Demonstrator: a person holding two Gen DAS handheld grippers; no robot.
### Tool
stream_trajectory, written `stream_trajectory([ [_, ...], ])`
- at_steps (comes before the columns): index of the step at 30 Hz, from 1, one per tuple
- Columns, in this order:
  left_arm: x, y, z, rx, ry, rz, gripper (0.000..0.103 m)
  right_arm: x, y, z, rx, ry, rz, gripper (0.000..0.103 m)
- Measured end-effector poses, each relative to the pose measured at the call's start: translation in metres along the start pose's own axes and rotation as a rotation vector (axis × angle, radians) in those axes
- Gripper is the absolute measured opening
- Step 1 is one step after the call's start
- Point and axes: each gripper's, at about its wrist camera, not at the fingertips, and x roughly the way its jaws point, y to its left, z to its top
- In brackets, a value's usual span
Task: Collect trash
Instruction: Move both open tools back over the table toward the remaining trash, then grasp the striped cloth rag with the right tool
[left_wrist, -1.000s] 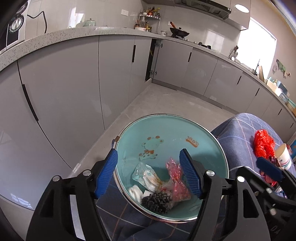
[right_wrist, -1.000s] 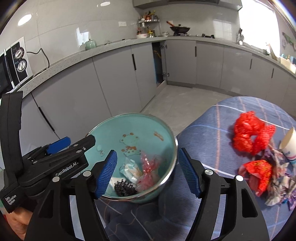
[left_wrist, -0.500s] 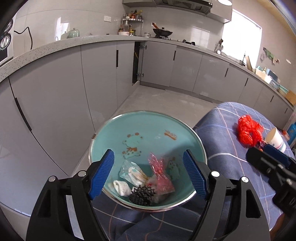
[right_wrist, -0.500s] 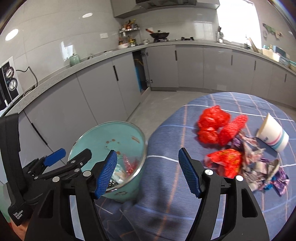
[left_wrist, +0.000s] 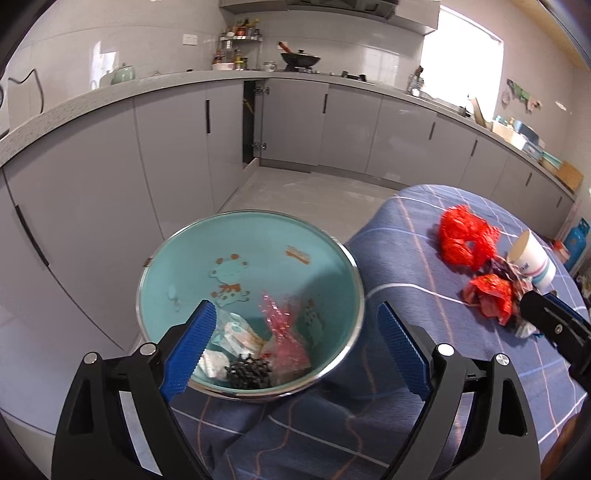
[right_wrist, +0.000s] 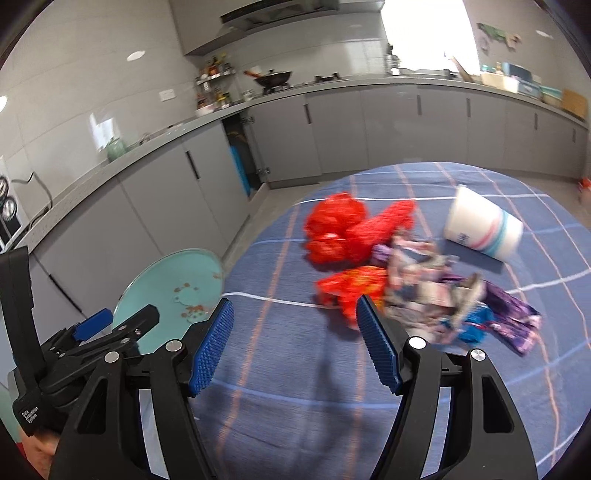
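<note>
Grey kitchen cabinets (left_wrist: 177, 155) ring a table under a blue checked cloth (left_wrist: 406, 266). Left wrist view: the left gripper (left_wrist: 295, 350) has just been opening; its jaws stand wide and empty over the teal bowl (left_wrist: 192, 251), which holds wrappers. Red trash (left_wrist: 465, 236) and a cup (left_wrist: 532, 258) lie at two o'clock. Right wrist view: the right gripper (right_wrist: 295, 347) is parted and empty, with the trash pile (right_wrist: 406, 273) at one o'clock and the bowl at nine.

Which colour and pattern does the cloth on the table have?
The tablecloth is blue with a wide check of thin white and orange lines, clearest in the right wrist view.
</note>
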Motion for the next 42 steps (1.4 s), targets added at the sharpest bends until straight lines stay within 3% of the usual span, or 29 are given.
stream_trajectory([
  [11, -0.005, -0.054, -0.008, 0.102, 0.011, -0.059, 0.087, -0.025, -0.073, -0.012, 0.113, -0.033, -0.117, 0.069],
  [17, -0.006, -0.082, -0.013, 0.165, 0.022, -0.099, 0.087, -0.021, -0.084, -0.007, 0.118, -0.030, -0.137, 0.069],
  [20, -0.007, -0.087, -0.014, 0.177, 0.024, -0.096, 0.087, -0.008, -0.081, 0.001, 0.088, -0.009, -0.146, 0.069],
  [26, -0.005, -0.085, -0.007, 0.171, 0.025, -0.081, 0.087, 0.033, -0.082, 0.007, 0.083, 0.116, -0.158, 0.067],
  [27, -0.004, -0.085, -0.007, 0.172, 0.025, -0.078, 0.087, 0.035, -0.081, 0.006, 0.075, 0.119, -0.161, 0.065],
  [30, 0.000, -0.088, -0.006, 0.178, 0.031, -0.075, 0.087, 0.032, -0.082, 0.005, 0.063, 0.113, -0.157, 0.048],
  [35, 0.001, -0.097, -0.006, 0.190, 0.041, -0.096, 0.087, 0.021, -0.086, 0.004, 0.074, 0.100, -0.100, 0.010],
  [42, 0.000, -0.108, -0.006, 0.208, 0.044, -0.103, 0.087, -0.011, -0.090, 0.006, 0.107, 0.026, -0.053, 0.008],
])
